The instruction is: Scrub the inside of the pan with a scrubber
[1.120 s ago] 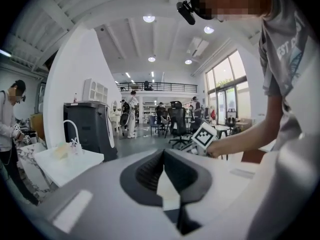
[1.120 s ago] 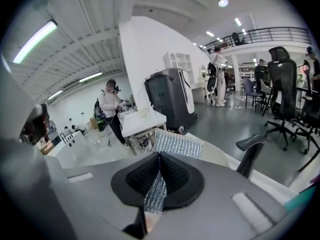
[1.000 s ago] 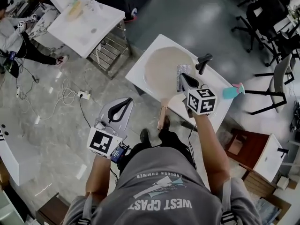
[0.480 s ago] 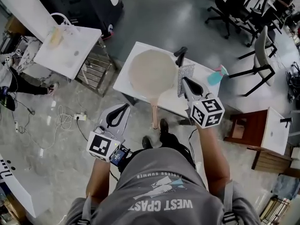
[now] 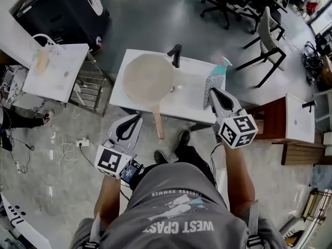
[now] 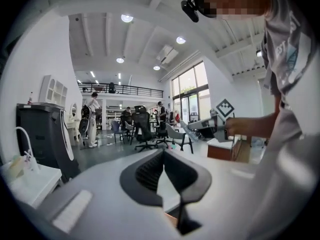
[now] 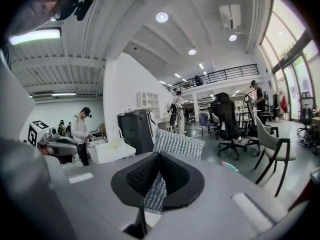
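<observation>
Pan (image 5: 148,78) sits flat on the left half of the white worktop (image 5: 193,100), with its handle (image 5: 157,124) poking out over the near edge. My right tongs (image 5: 211,91) are clamped on the silvery scrubber (image 5: 214,80); in the right gripper view the mesh sheet stands up out of the closed jaws. It hangs over the worktop's right side, apart from the pan. My left tongs (image 5: 138,116) are pressed together with nothing in them, off the near edge just left of the handle. A teal tool (image 5: 223,62) lies by the far right corner.
</observation>
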`<action>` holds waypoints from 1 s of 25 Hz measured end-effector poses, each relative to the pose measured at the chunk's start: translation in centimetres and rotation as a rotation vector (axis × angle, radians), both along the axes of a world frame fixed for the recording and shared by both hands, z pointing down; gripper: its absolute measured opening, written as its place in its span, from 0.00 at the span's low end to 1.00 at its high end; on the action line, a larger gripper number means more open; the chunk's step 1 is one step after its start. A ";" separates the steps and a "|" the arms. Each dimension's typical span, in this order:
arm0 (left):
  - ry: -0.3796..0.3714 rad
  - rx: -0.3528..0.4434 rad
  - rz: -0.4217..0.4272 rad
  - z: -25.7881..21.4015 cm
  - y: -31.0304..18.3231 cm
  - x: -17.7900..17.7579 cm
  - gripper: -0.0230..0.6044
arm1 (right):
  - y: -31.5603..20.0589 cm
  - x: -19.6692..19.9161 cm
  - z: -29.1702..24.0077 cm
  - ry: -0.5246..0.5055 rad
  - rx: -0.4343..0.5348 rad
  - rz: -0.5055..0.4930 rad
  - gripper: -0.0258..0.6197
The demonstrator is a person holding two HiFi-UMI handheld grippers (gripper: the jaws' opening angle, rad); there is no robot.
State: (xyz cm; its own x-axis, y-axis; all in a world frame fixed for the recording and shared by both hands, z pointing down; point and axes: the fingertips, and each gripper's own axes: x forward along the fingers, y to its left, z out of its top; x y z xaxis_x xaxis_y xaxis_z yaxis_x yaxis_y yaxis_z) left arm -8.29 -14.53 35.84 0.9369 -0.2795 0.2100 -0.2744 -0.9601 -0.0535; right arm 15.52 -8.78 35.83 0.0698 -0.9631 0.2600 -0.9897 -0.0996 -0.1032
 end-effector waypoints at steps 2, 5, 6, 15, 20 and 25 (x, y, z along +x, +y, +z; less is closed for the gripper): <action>-0.006 -0.004 0.033 0.2 0.8 1.5 0.04 | 1.9 1.8 0.5 -0.010 -0.010 0.047 0.06; -0.021 0.001 0.065 0.5 1.9 3.8 0.04 | 4.4 4.5 1.5 -0.020 -0.032 0.093 0.06; -0.025 0.003 0.073 0.6 2.3 4.6 0.04 | 5.2 5.5 2.0 -0.024 -0.042 0.106 0.06; -0.076 -0.045 0.069 2.5 6.2 12.1 0.04 | 9.7 13.4 11.3 -0.109 -0.193 0.143 0.06; -0.093 -0.062 0.081 3.2 9.9 16.0 0.04 | 11.0 15.9 19.3 -0.189 -0.311 0.116 0.06; -0.125 -0.062 0.047 3.8 11.5 17.4 0.04 | 11.8 16.2 26.0 -0.222 -0.424 0.070 0.07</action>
